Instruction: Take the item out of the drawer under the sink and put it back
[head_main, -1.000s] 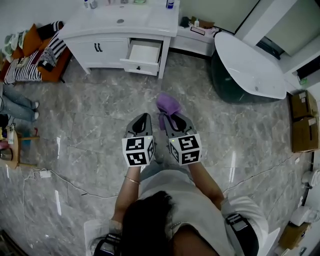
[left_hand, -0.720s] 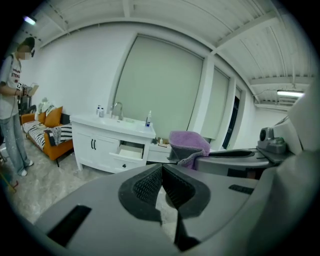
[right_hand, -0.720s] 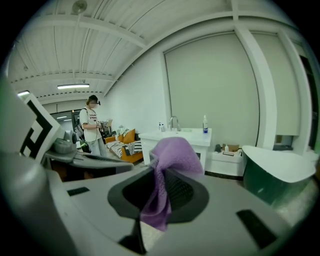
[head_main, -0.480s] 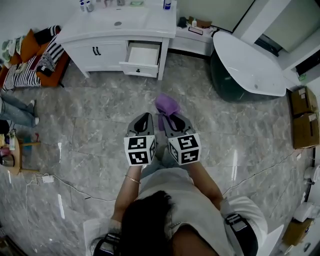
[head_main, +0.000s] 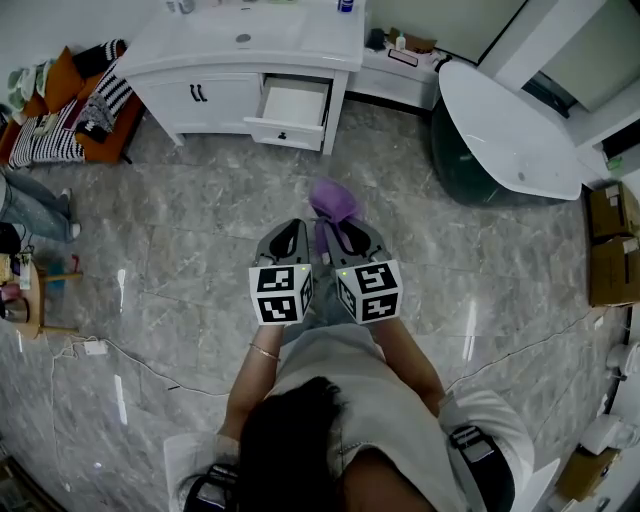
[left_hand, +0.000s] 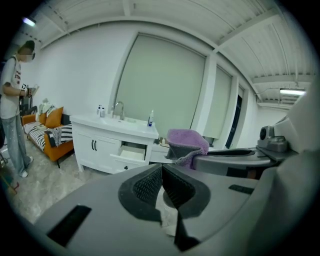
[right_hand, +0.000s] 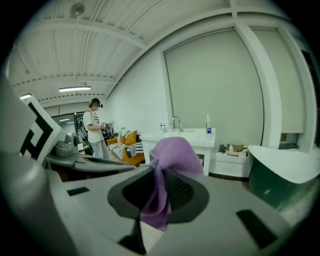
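A purple cloth (head_main: 335, 204) is pinched in my right gripper (head_main: 333, 228), held out over the marble floor; the cloth (right_hand: 169, 165) bunches above the jaws and hangs down between them, and it also shows as a purple bundle (left_hand: 187, 144) to the right in the left gripper view. My left gripper (head_main: 290, 232) is beside it, jaws shut with nothing in them (left_hand: 161, 176). Ahead stands the white sink cabinet (head_main: 250, 50) with its drawer (head_main: 290, 110) pulled open, the inside looking empty.
A white bathtub (head_main: 505, 130) with a dark base stands at the right. An orange sofa with striped cushions (head_main: 70, 115) is at the left, a person (right_hand: 95, 130) standing near it. Cardboard boxes (head_main: 610, 240) line the right wall. A cable (head_main: 140, 365) runs along the floor.
The view has shifted slightly; the cabinet sits a little lower in the frame than half a second ago. Both grippers and the cloth keep the same pose.
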